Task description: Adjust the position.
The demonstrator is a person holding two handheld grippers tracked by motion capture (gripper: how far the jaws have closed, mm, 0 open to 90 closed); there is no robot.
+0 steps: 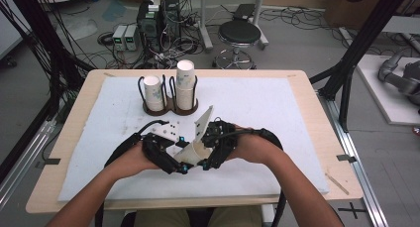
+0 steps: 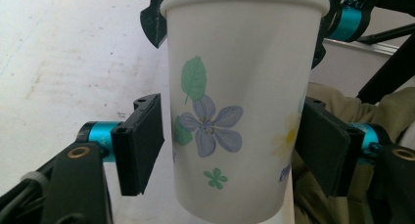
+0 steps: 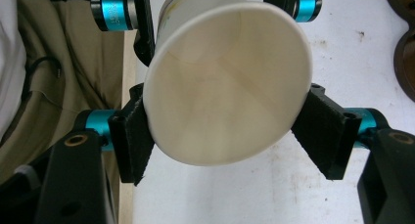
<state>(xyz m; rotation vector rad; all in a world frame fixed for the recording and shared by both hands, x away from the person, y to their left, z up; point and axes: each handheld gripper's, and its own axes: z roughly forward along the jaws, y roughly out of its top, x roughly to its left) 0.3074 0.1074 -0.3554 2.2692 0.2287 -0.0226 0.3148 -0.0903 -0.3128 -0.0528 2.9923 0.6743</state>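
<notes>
A white paper cup (image 1: 191, 154) with blue and green flowers is held off the mat between both grippers, near the table's front middle. My right gripper (image 3: 227, 136) is shut on the cup (image 3: 230, 87) just below its rim, both pads pressing its sides, with the open mouth facing the camera. My left gripper (image 2: 232, 145) stands around the cup's lower body (image 2: 235, 77). One of its pads (image 2: 142, 145) is a small gap away from the wall; the other rests against it. In the high view the left gripper (image 1: 179, 163) and right gripper (image 1: 205, 160) meet tip to tip.
At the back of the white mat (image 1: 277, 113) a dark wire cup holder (image 1: 168, 108) carries two more paper cups (image 1: 154, 92) (image 1: 184, 83). The table's wooden front edge (image 1: 148, 203) lies close under the hands. A stool (image 1: 239, 34) and computer boxes stand on the floor behind.
</notes>
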